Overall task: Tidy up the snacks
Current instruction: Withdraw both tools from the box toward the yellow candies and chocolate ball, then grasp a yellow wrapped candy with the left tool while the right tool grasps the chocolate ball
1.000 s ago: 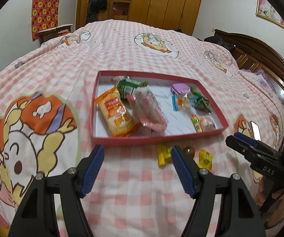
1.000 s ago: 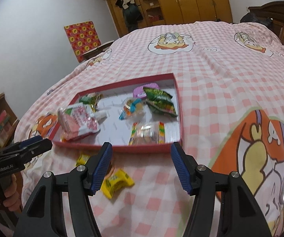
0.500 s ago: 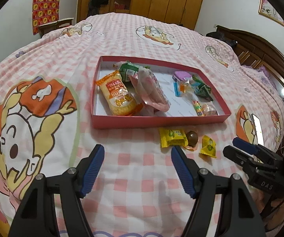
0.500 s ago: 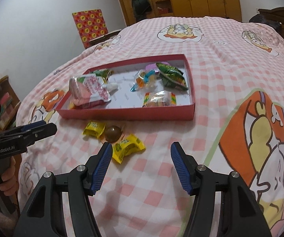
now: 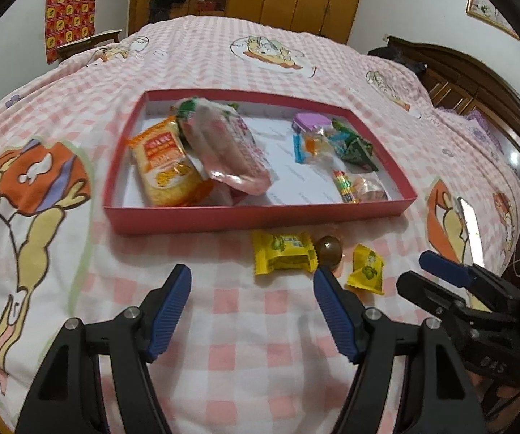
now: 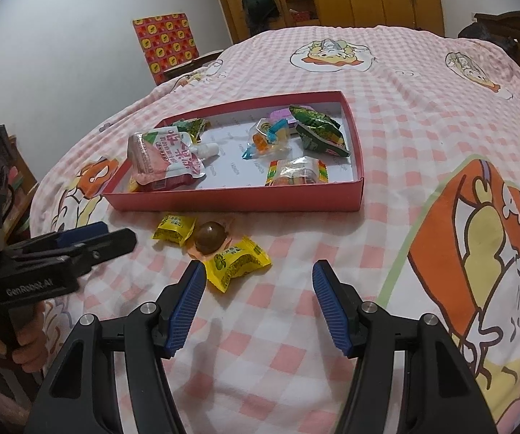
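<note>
Step in hand: collecting loose sweets lying on bed just outside red tray.

Left tool hovering jaws apart, empty; right tool likewise apart, empty.

Two yellow candy packets and brown wrapped ball sitting near tray's front wall.

Next move probably calling for lowering right tool over nearest packet, closing gently.

Right view showing pink drink pouch spout; left view showing orange cracker pack the pouch is hiding.

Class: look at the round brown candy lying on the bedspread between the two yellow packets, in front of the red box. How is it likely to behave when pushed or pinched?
The round brown candy looks ball-shaped, so a push would probably roll it. Its glossy surface suggests it may slip from the tongs. The soft bedspread should slow any roll.
</note>
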Motion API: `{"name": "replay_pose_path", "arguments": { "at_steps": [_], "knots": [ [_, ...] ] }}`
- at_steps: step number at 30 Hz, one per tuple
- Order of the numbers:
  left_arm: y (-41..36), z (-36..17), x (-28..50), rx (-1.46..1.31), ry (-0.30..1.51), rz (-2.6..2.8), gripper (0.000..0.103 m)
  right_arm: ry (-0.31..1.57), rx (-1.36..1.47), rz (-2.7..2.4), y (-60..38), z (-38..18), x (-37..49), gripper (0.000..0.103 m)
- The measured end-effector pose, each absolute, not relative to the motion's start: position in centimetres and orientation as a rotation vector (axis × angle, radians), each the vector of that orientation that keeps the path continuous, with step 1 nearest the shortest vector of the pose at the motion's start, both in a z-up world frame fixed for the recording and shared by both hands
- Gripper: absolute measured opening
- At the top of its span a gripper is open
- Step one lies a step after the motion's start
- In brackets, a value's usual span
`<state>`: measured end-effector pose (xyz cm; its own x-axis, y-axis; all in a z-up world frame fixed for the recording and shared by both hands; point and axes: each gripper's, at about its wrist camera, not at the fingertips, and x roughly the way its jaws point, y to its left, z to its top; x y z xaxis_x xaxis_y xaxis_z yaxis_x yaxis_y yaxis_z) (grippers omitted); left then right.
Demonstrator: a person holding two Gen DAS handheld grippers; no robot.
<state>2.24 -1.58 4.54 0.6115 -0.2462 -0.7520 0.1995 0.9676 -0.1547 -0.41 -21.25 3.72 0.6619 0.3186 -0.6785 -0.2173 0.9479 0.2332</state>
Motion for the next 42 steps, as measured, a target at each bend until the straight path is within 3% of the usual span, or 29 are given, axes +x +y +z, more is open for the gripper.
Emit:
{"name": "replay_pose_path", "arguments": {
  "at_steps": [16,17,19,23,42],
  "knots": [
    [-4.3,2.7,4.9,-0.050,0.889,-0.264,0.071,0.796,0.178,0.286,-22.1,3.4,-0.1,0.063],
    [-4.2,2.6,5.0,-0.051,0.888,-0.260,0.069,0.796,0.180,0.286,-22.1,3.4,-0.1,0.063],
    [-4.1,2.5,5.1,-0.052,0.883,-0.249,0.048,0.796,0.180,0.287,-22.1,3.4,-0.1,0.063],
    [-3.3,2.6,5.1,-0.079,0.882,-0.254,0.032,0.796,0.179,0.286,-22.1,3.4,-0.1,0.063],
    [1.6,3.4,2.8,-0.106,0.869,-0.161,0.029,0.821,0.054,0.353,-17.7,4.5,2.0,0.063]
  ]
}}
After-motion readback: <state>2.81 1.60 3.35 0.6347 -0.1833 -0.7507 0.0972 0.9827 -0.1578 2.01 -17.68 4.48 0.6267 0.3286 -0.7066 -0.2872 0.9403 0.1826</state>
